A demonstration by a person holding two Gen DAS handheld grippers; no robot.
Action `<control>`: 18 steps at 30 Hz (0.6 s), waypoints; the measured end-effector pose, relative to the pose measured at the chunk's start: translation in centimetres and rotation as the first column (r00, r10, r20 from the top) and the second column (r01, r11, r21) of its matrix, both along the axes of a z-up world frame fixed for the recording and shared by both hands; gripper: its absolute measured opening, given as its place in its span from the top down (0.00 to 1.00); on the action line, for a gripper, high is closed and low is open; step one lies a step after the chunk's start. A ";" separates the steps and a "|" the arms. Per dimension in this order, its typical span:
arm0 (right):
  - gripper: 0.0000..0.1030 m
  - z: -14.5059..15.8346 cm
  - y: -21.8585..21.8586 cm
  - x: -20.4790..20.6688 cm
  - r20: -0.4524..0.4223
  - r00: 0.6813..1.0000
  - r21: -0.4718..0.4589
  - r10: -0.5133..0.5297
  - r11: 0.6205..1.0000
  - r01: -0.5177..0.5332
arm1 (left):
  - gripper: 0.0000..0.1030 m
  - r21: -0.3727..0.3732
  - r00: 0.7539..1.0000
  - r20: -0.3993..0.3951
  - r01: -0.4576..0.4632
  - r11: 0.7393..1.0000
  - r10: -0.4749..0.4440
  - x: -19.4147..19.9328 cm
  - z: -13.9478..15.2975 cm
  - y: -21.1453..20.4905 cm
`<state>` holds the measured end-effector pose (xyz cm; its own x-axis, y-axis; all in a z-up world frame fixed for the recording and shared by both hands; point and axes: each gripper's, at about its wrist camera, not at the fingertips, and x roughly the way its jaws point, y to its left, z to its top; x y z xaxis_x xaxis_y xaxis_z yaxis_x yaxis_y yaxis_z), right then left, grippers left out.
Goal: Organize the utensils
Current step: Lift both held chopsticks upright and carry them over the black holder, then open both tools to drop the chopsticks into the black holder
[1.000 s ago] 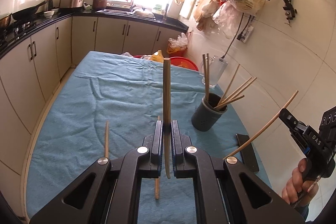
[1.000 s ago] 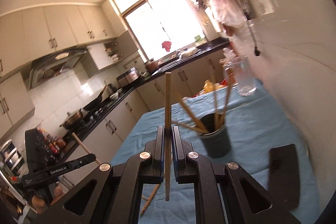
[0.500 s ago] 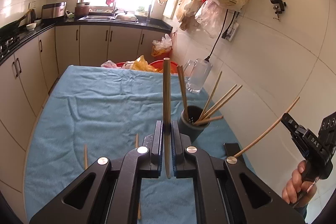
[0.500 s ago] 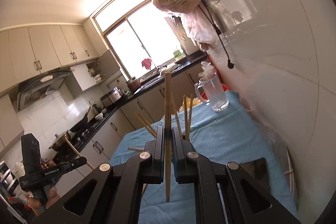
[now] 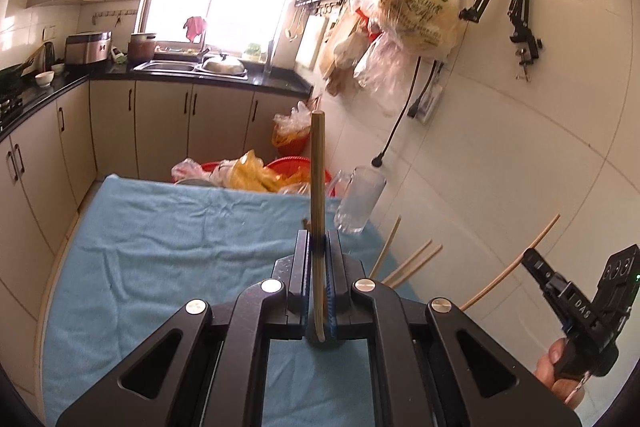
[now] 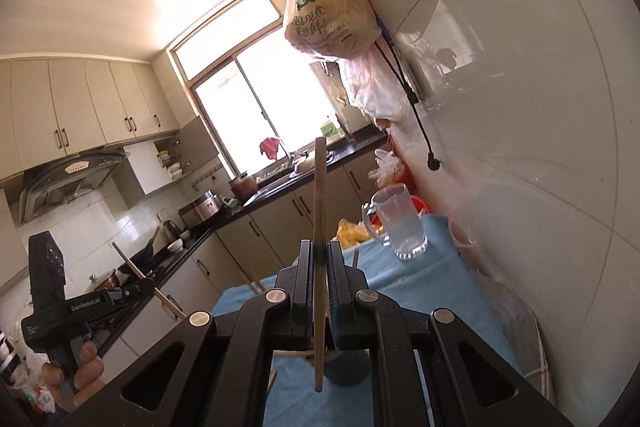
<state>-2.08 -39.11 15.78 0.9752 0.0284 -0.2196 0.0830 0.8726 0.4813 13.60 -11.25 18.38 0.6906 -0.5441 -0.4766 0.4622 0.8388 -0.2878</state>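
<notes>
My left gripper is shut on a wooden chopstick that stands upright between its pads, above the blue-cloth table. My right gripper is shut on a second chopstick, also upright. Each gripper shows in the other's view. The right gripper is at the far right by the wall with its chopstick slanting up. The left gripper is at the lower left. The dark utensil holder lies mostly hidden under my right gripper. Several chopsticks poke out from behind the left one.
A glass mug stands on the far right of the table by the white tiled wall. Red basins with bags sit past the table's far edge. Plastic bags hang from a wall rack. Cabinets line the left.
Both grippers have risen and come nearer the holder, each still gripping its chopstick. The holder has slipped from plain sight to beneath the grippers. The loose chopsticks on the cloth have left view.
</notes>
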 end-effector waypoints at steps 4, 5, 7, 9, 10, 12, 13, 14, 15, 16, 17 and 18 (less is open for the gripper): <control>0.93 0.3 -0.4 1.9 0.001 1.000 -0.004 -0.008 1.000 0.008 | 0.94 -0.021 1.000 -0.001 0.011 1.000 -0.011 1.7 -0.2 -1.5; 0.93 0.3 -0.3 2.4 -0.001 1.000 -0.008 -0.008 1.000 0.008 | 0.94 -0.025 1.000 -0.005 0.015 1.000 -0.015 2.1 -0.4 -1.9; 0.93 0.3 -0.3 3.5 -0.002 1.000 -0.011 -0.018 1.000 0.018 | 0.94 -0.027 1.000 -0.014 0.017 0.999 -0.017 2.9 -0.8 -2.5; 0.93 0.1 -0.1 4.4 -0.009 1.000 -0.013 -0.020 1.000 0.020 | 0.94 -0.028 1.000 -0.019 0.018 0.999 -0.019 3.6 -1.2 -3.0; 0.93 -0.2 -0.1 5.0 -0.014 1.000 -0.018 -0.028 0.999 0.028 | 0.94 -0.027 1.000 -0.023 0.018 0.999 -0.019 4.1 -1.5 -3.3; 0.93 -0.6 0.0 6.2 -0.029 0.999 -0.027 -0.034 0.999 0.033 | 0.94 -0.023 0.999 -0.031 0.022 0.999 -0.022 4.7 -2.0 -3.6; 0.93 -1.0 0.0 6.8 -0.040 0.999 -0.024 -0.032 0.999 0.031 | 0.94 -0.021 0.999 -0.040 0.027 0.999 -0.028 5.0 -2.4 -3.8; 0.93 -1.2 0.0 7.2 -0.048 0.998 -0.020 -0.029 0.999 0.028 | 0.94 -0.019 0.998 -0.050 0.033 0.999 -0.034 5.2 -2.8 -4.0; 0.93 -1.6 0.0 7.7 -0.062 0.998 -0.017 -0.021 1.000 0.020 | 0.94 -0.015 0.998 -0.056 0.039 0.999 -0.040 5.5 -3.3 -4.2; 0.93 -1.9 0.1 8.1 -0.072 0.997 -0.020 -0.016 1.000 0.014 | 0.94 -0.010 0.997 -0.060 0.043 0.999 -0.043 5.6 -3.7 -4.3; 0.93 -2.3 0.3 8.5 -0.084 0.996 -0.023 -0.010 1.000 0.008 | 0.94 -0.005 0.997 -0.067 0.048 0.999 -0.049 5.7 -4.1 -4.5; 0.93 -2.6 0.5 8.9 -0.094 0.996 -0.025 -0.004 1.000 0.002 | 0.94 -0.004 0.996 -0.076 0.055 0.998 -0.055 5.9 -4.5 -4.6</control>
